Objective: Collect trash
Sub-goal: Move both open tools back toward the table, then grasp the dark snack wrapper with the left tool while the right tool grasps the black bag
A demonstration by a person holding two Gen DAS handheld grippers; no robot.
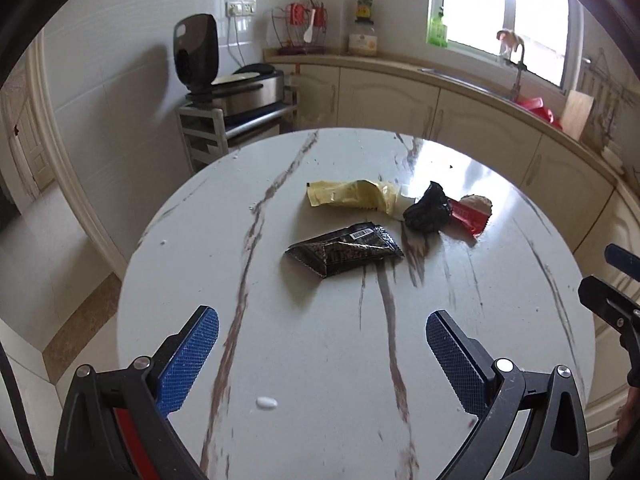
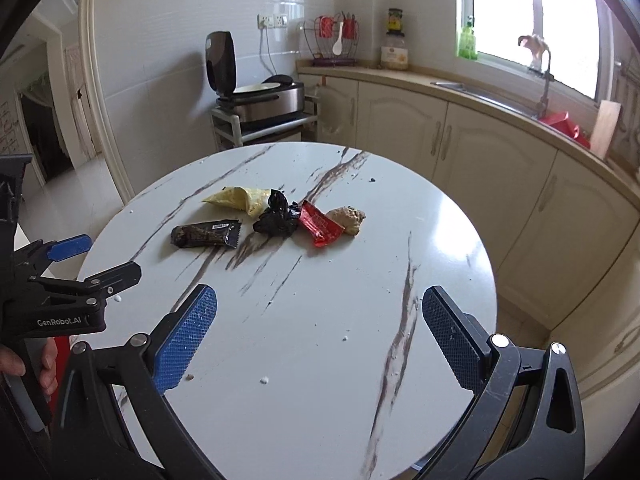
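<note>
Trash lies in a cluster on the round marble table (image 1: 328, 340) (image 2: 320, 360): a black snack wrapper (image 1: 345, 249) (image 2: 206, 234), a yellow wrapper (image 1: 352, 195) (image 2: 238, 199), a crumpled black plastic bag (image 1: 427, 210) (image 2: 278, 219), a red wrapper (image 1: 469, 216) (image 2: 320, 224) and a beige crumpled lump (image 2: 348, 218) (image 1: 476, 202). My left gripper (image 1: 322, 328) is open and empty, short of the black wrapper. My right gripper (image 2: 319, 308) is open and empty, short of the cluster. The left gripper (image 2: 96, 260) also shows at the left of the right wrist view.
White crumbs (image 1: 267, 403) (image 2: 264, 380) dot the near table. Cream cabinets (image 2: 480, 148) with a sink (image 2: 472, 90) curve behind and to the right. A rack with an open cooker (image 1: 236, 88) stands beyond the table. Floor (image 1: 36, 248) lies to the left.
</note>
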